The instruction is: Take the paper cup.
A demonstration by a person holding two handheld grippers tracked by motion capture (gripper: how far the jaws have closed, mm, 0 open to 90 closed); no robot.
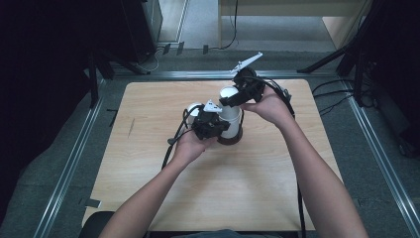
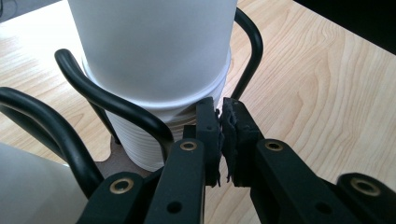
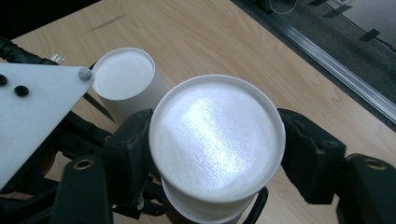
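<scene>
A stack of upturned white paper cups (image 1: 232,118) stands in a black wire holder (image 2: 112,102) on a round brown base (image 1: 232,139) at the table's middle. My right gripper (image 1: 229,98) reaches in from the right. Its pads sit on both sides of the top cup (image 3: 210,116), pressed to its rim, so my right gripper (image 3: 214,142) is shut on it. My left gripper (image 1: 221,130) is low at the stack's left side. In the left gripper view its jaws (image 2: 220,119) are shut with nothing between them, tips against the lower cup's rim (image 2: 187,105).
A second upturned white cup (image 1: 194,108) stands just left of the stack, also seen behind the holder (image 3: 123,77). The light wooden table (image 1: 148,163) has bare room all round. Metal rails (image 1: 74,158) and dark floor edge it.
</scene>
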